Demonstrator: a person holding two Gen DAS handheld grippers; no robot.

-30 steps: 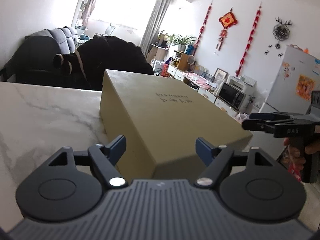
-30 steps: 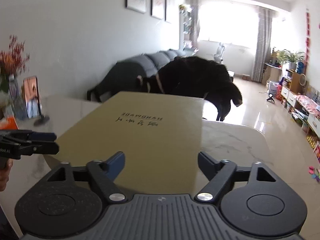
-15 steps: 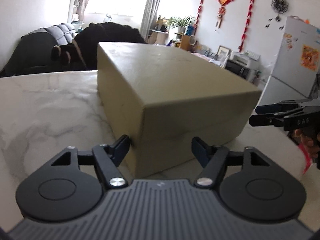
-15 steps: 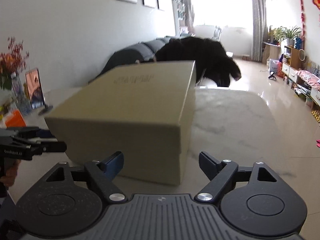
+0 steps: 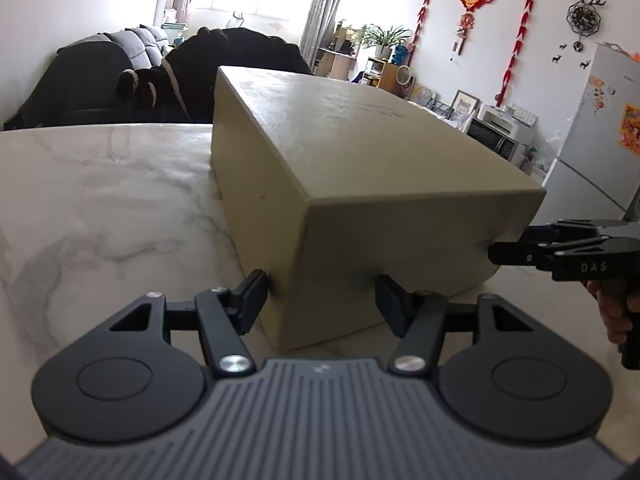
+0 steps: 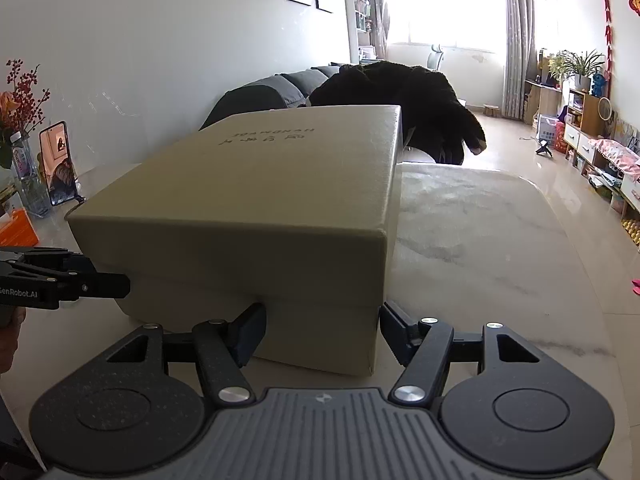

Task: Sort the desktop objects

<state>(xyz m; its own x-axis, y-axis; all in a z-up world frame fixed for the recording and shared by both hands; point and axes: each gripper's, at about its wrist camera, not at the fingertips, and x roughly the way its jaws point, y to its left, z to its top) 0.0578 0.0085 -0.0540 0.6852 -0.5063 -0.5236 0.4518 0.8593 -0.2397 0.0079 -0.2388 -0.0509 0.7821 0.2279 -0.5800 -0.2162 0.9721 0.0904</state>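
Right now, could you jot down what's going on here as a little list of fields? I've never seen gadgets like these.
Setting: marble table in a living room
Main object: closed tan box, lid on, resting on the table
Left gripper: at one near bottom corner of the box, jaws just been closing, a finger on each side of that corner
Right gripper: at the other near corner, jaws likewise closing around it
Grip: contact not clear in either view
Nearby: phone propped at the table's far side
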